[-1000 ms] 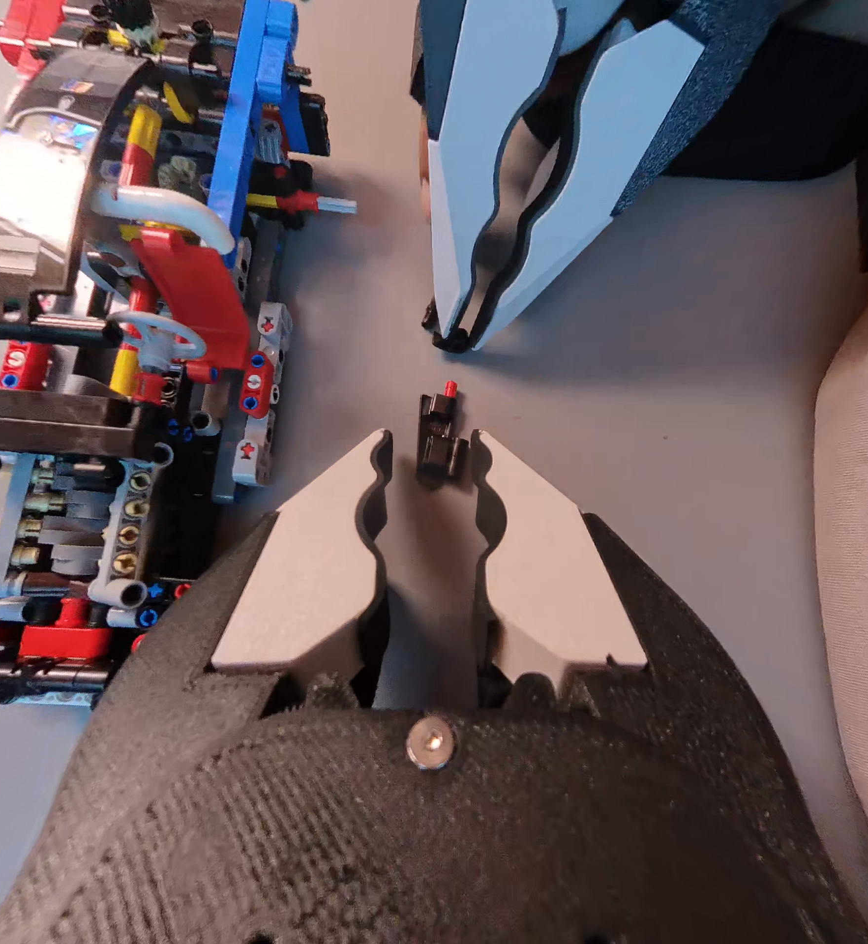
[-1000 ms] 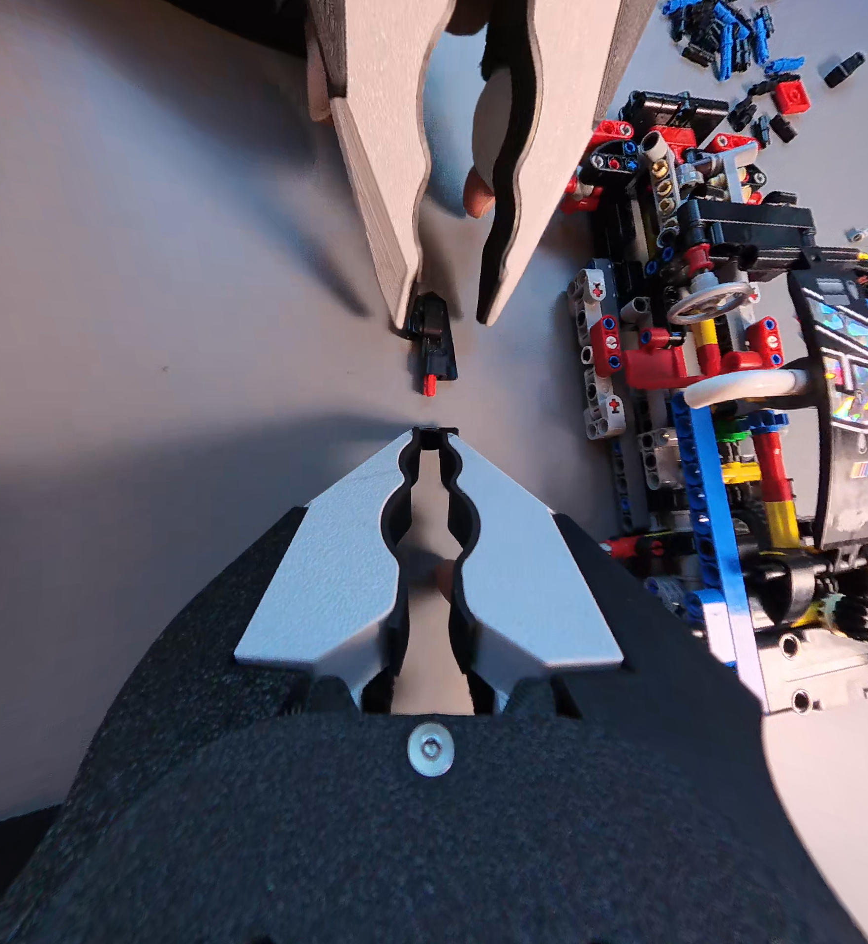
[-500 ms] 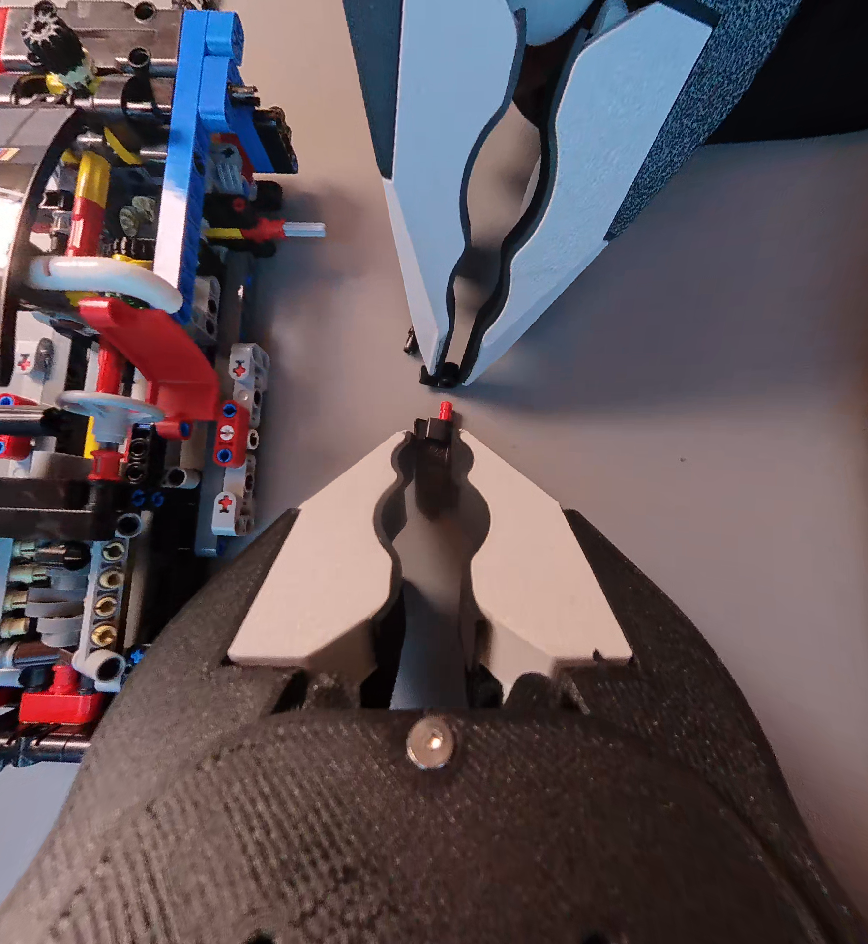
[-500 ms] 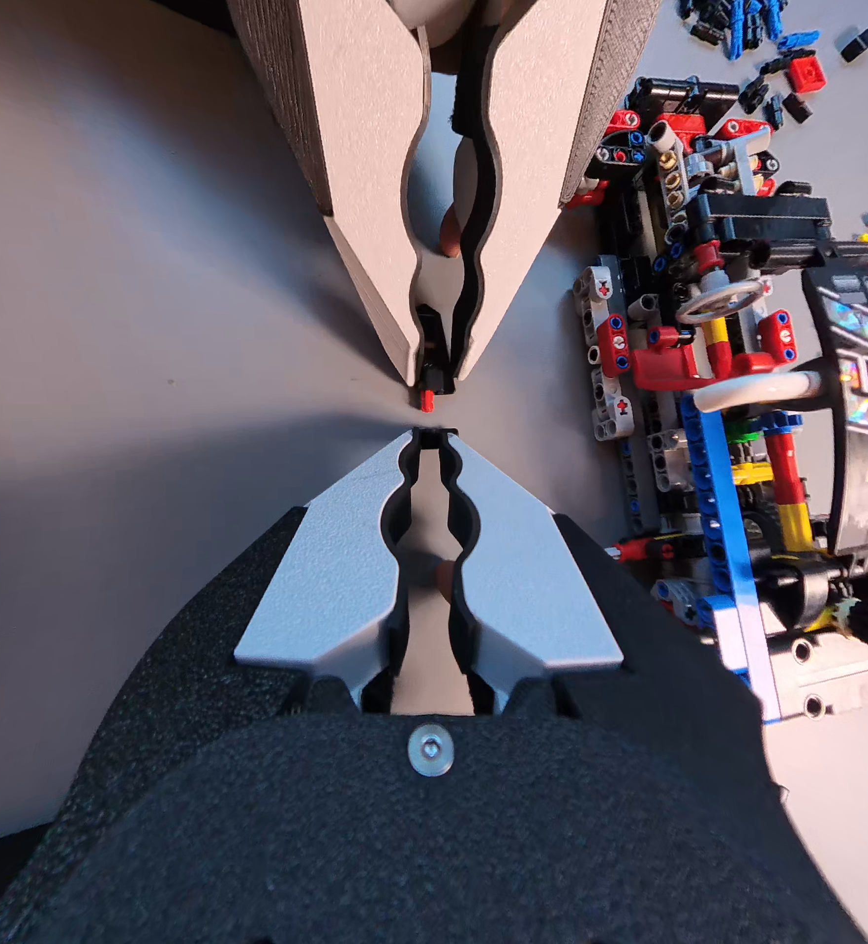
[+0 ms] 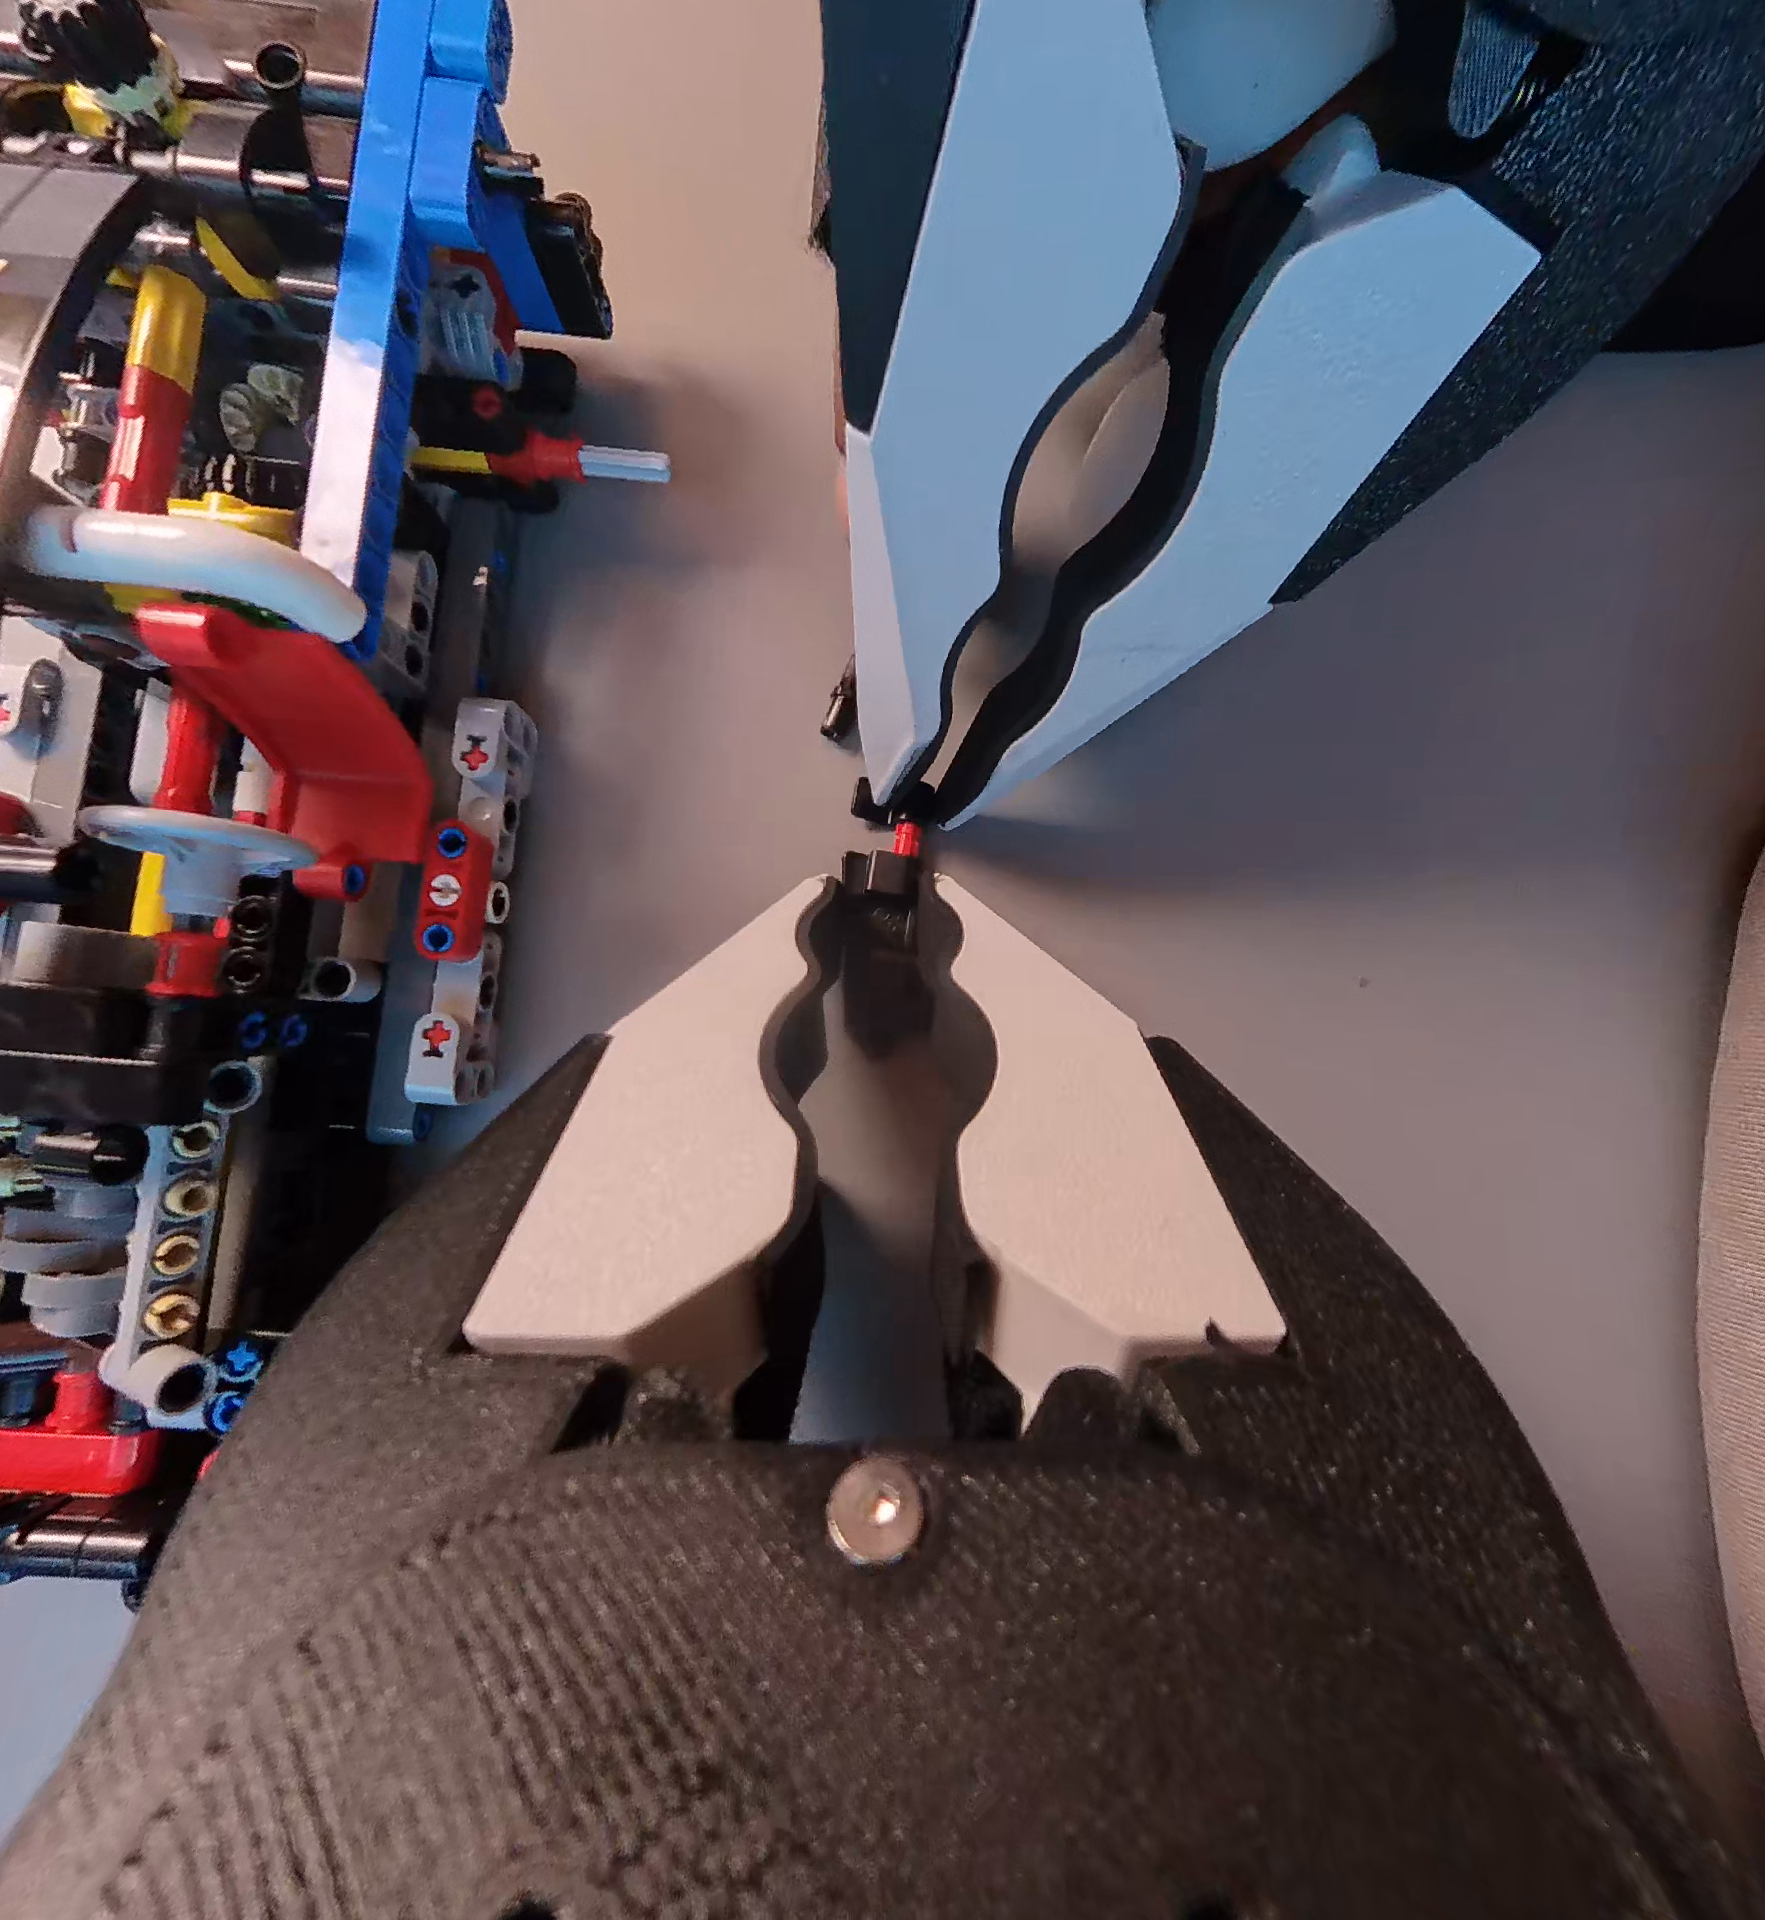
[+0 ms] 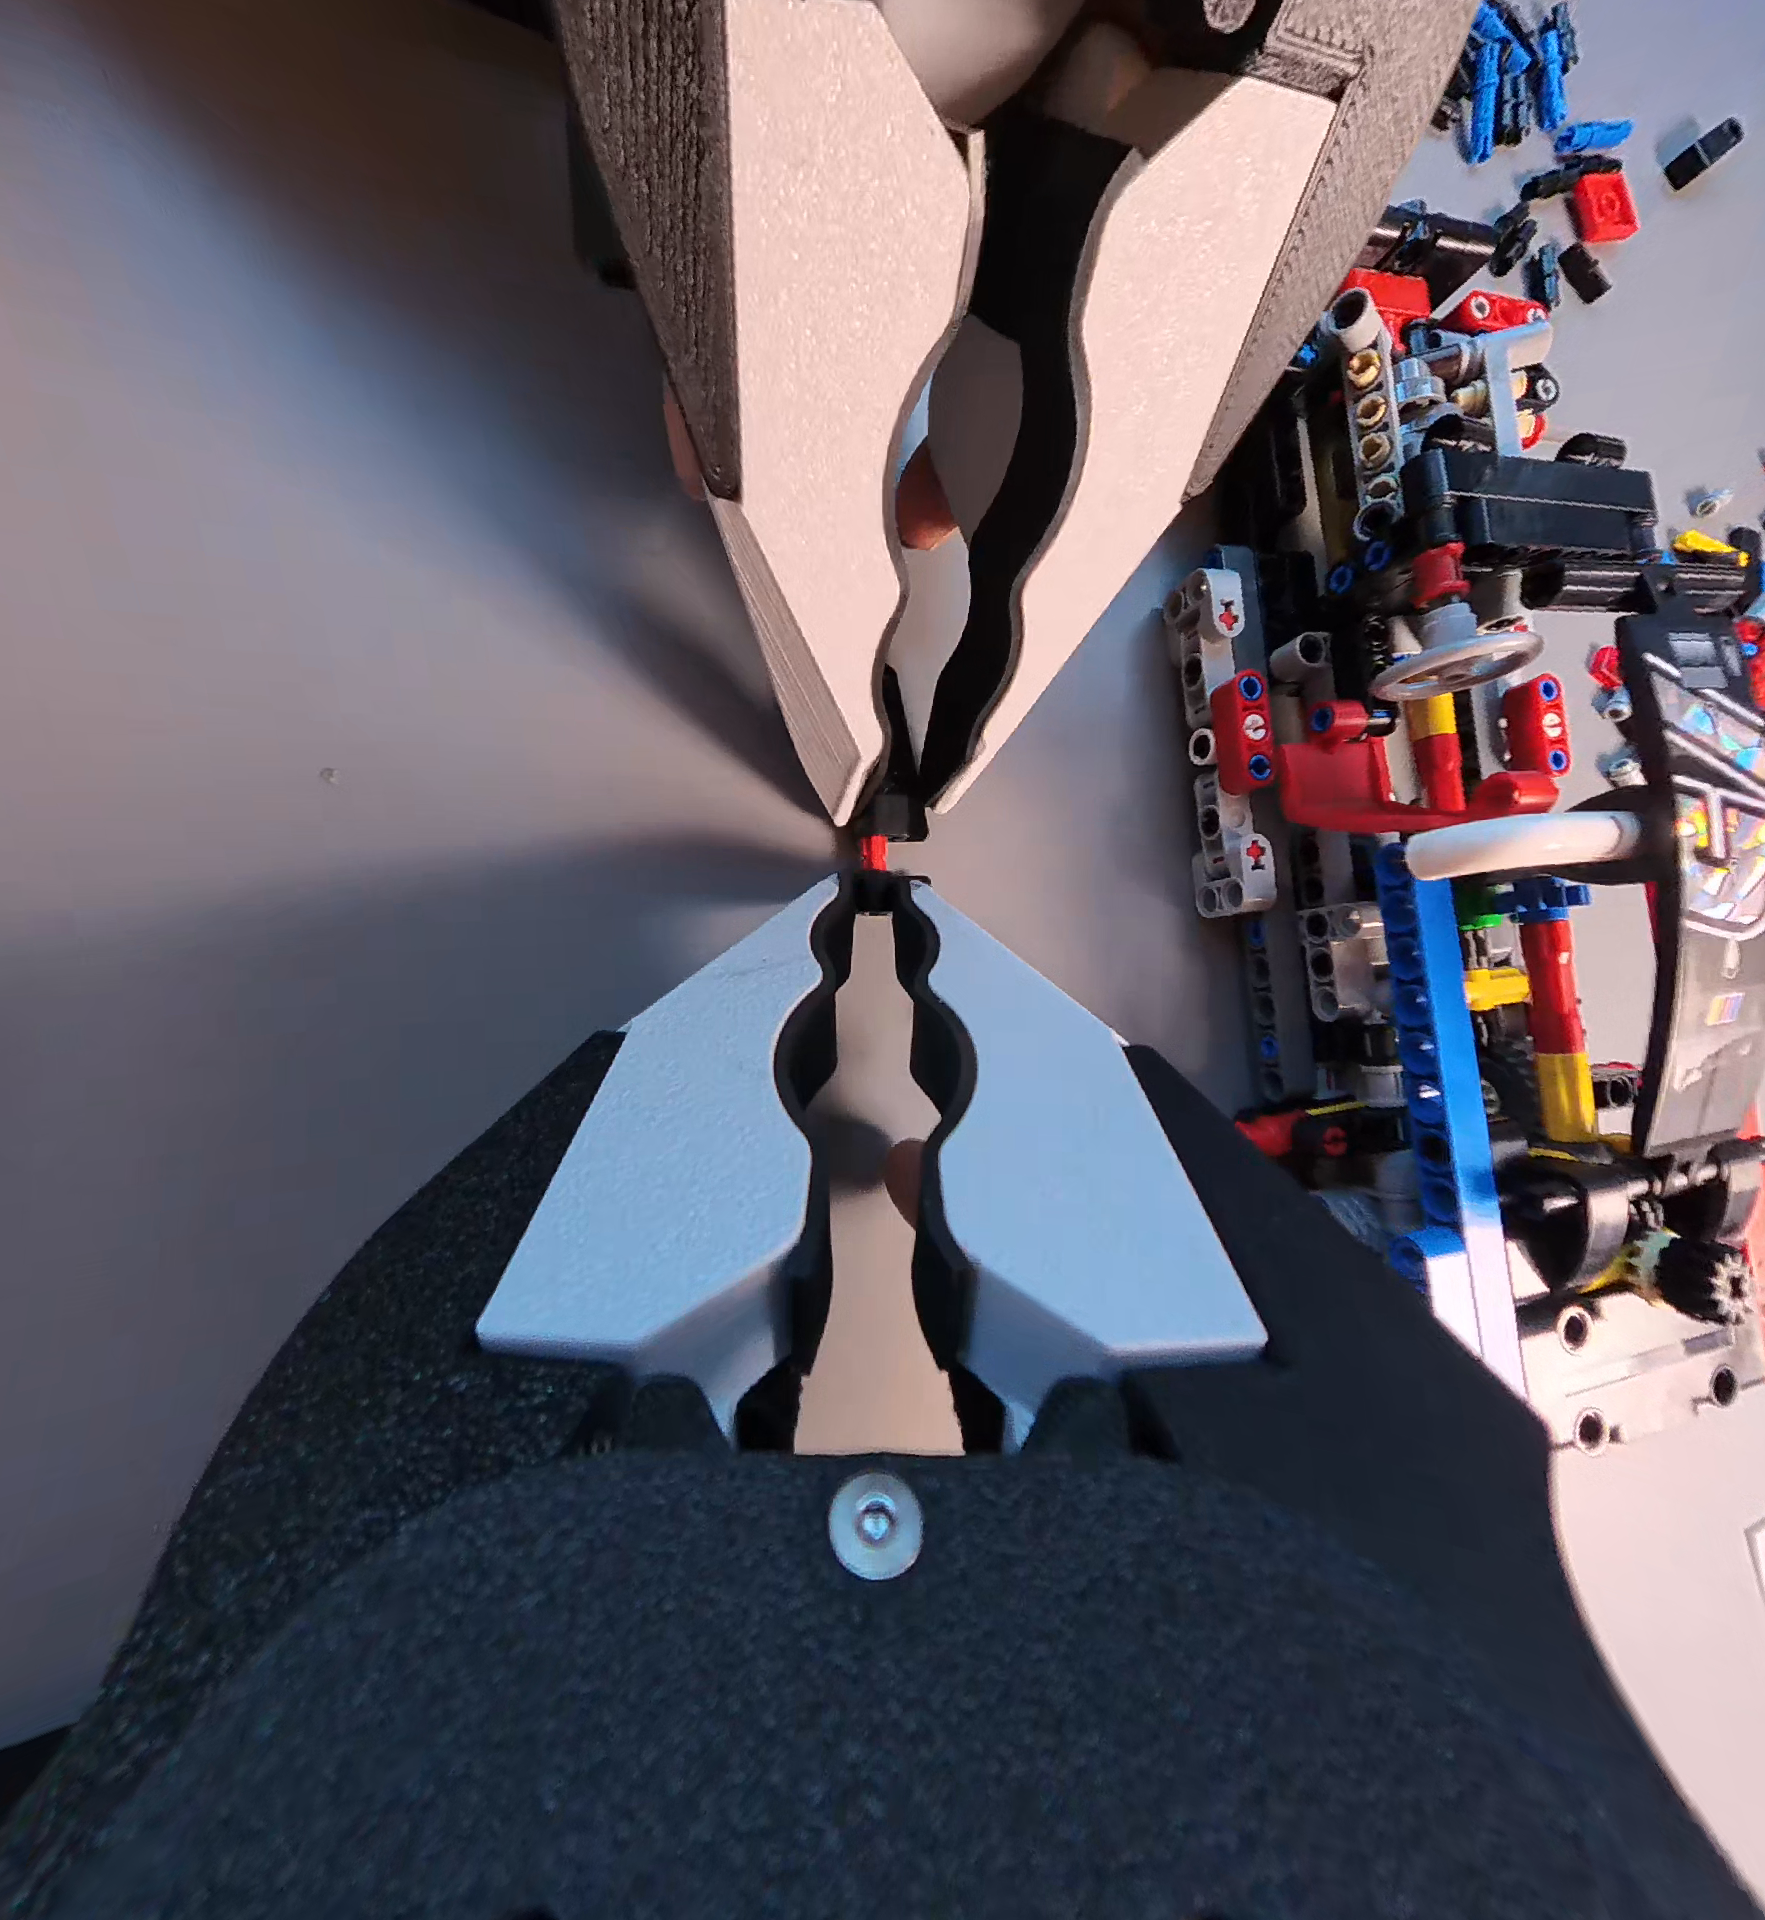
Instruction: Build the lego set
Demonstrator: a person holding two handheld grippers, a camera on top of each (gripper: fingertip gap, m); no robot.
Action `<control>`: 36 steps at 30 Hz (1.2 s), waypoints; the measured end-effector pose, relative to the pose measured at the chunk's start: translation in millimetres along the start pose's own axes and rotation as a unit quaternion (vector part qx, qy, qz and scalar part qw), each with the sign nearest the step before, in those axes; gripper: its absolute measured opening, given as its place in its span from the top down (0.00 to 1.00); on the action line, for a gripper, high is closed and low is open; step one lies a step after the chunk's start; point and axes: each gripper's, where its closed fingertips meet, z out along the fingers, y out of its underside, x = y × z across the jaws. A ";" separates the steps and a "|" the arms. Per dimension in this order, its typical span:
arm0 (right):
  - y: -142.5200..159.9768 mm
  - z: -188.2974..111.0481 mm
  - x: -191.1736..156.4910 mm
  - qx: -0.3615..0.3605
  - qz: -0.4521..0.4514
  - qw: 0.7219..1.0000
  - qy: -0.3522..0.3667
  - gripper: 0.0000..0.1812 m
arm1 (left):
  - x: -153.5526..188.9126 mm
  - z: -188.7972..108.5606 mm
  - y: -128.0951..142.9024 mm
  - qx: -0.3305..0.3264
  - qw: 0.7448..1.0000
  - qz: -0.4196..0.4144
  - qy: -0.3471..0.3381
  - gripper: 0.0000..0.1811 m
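one small black piece (image 5: 883,914) with a red pin (image 5: 905,837) between both tongs.

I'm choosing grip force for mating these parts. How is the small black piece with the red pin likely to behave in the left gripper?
The black piece looks rigid moulded plastic, probably very light. Only the tips of the left gripper clamp it, so it may pivot when pushed. Its thin red pin, meeting the right gripper, could bend or slip if misaligned.

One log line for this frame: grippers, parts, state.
left gripper: shut on black connector | right gripper: shut on small black piece | red pin meets piece, tip to tip | model: untouched
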 end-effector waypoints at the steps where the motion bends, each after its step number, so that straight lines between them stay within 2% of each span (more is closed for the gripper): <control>1: -0.1 0.0 0.0 0.001 -0.001 1.000 0.002 0.97 | 0.0 0.1 -0.1 0.000 1.000 0.000 -0.001 0.93; 12: -0.1 -0.4 0.0 0.028 -0.012 0.999 0.016 0.98 | 0.6 1.6 -2.2 0.018 0.999 0.030 -0.003 0.94; 22: -4.2 0.4 -7.3 0.046 -0.047 0.998 -0.022 0.98 | 8.5 2.6 -3.5 0.029 0.996 0.086 0.028 0.94; 29: -5.9 -1.6 -4.5 0.046 -0.021 0.999 0.008 0.96 | 6.1 -0.4 -5.0 0.052 0.995 0.090 0.010 0.94; 32: -19.4 -20.1 7.8 0.107 0.038 0.993 0.022 0.87 | -0.9 -13.8 -12.9 0.096 0.988 0.111 -0.037 0.93; 36: -39.8 -49.0 27.7 0.223 0.180 0.958 0.017 0.85 | -8.1 -47.0 -34.6 0.192 0.958 0.172 -0.128 0.94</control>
